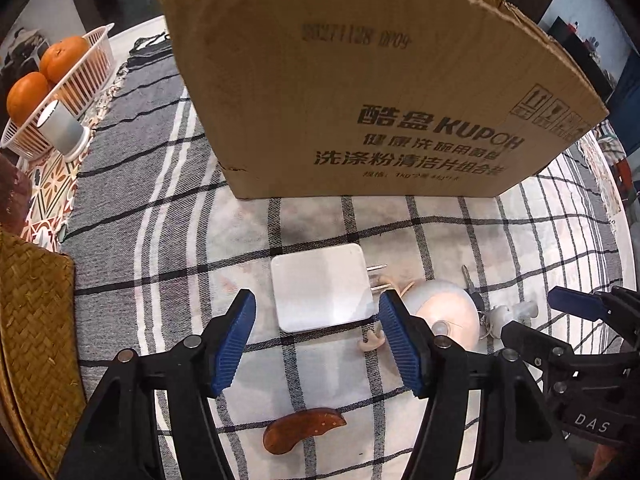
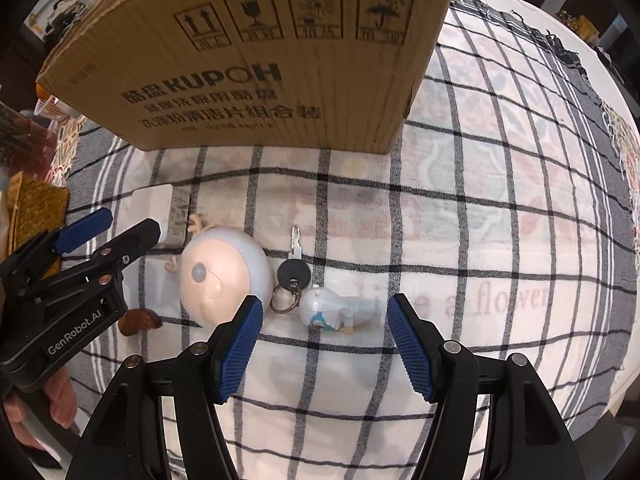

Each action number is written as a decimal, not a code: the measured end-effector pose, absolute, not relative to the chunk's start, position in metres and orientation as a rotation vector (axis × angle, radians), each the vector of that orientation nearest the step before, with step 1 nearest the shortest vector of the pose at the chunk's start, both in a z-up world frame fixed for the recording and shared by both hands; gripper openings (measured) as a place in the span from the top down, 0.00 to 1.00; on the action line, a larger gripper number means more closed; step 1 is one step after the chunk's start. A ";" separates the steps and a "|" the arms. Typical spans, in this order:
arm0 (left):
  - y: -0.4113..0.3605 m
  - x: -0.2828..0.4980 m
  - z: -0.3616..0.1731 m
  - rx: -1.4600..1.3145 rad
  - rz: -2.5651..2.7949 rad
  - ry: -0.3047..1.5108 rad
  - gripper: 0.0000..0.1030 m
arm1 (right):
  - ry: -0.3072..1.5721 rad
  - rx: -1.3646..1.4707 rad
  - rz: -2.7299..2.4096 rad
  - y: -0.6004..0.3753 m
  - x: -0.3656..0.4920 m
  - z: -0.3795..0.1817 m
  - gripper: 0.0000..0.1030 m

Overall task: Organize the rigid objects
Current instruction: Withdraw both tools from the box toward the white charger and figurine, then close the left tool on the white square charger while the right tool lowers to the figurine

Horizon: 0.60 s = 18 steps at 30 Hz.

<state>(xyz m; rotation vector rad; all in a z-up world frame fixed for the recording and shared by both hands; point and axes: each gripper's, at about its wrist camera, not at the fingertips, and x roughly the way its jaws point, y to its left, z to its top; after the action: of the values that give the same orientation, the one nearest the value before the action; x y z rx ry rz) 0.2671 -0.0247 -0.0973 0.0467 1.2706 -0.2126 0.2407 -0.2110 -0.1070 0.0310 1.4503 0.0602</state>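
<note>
The cardboard box [image 1: 360, 80] stands at the far side of my checked cloth [image 2: 500, 240]. My left tongs [image 1: 316, 344] gape wide around the white charger [image 1: 322, 292]. My right tongs [image 2: 326, 340] hang released, the little keychain figure [image 2: 340, 310] lying between their tips, its key [image 2: 295, 268] just beyond.

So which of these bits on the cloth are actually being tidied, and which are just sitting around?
Likely for the job: white charger, round doll head, key with small figure, brown comb, cardboard box, both open tools, left tool, right tool.

Just lying about: basket of oranges, white cup, woven mat.
</note>
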 end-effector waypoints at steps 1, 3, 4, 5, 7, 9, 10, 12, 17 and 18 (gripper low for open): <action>-0.025 0.267 -0.098 0.050 -0.212 1.271 0.38 | 1.454 0.029 0.060 -0.210 0.241 -0.108 0.36; -0.027 0.268 -0.101 0.055 -0.214 1.275 0.36 | 1.462 0.029 0.058 -0.211 0.241 -0.111 0.36; -0.027 0.268 -0.103 0.058 -0.213 1.280 0.36 | 1.465 0.030 0.059 -0.211 0.241 -0.112 0.36; -0.028 0.269 -0.104 0.060 -0.212 1.282 0.36 | 1.470 0.031 0.059 -0.209 0.241 -0.114 0.36; -0.028 0.271 -0.107 0.065 -0.206 1.288 0.36 | 1.478 0.034 0.060 -0.209 0.241 -0.117 0.36; -0.027 0.273 -0.111 0.066 -0.205 1.298 0.36 | 1.485 0.036 0.056 -0.210 0.240 -0.123 0.36; -0.027 0.274 -0.113 0.065 -0.204 1.303 0.36 | 1.488 0.037 0.054 -0.211 0.241 -0.125 0.36; -0.028 0.276 -0.115 0.064 -0.205 1.310 0.36 | 1.498 0.039 0.052 -0.212 0.243 -0.130 0.36; -0.030 0.281 -0.123 0.064 -0.201 1.323 0.36 | 1.511 0.059 0.044 -0.216 0.244 -0.141 0.36; -0.031 0.282 -0.124 0.064 -0.199 1.325 0.36 | 1.512 0.061 0.043 -0.216 0.244 -0.143 0.36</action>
<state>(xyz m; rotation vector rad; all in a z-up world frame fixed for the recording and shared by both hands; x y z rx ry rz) 0.2817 -0.0312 -0.1241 0.0637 1.3250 -0.1991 0.2443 -0.2165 -0.1431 0.0614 1.5125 0.0427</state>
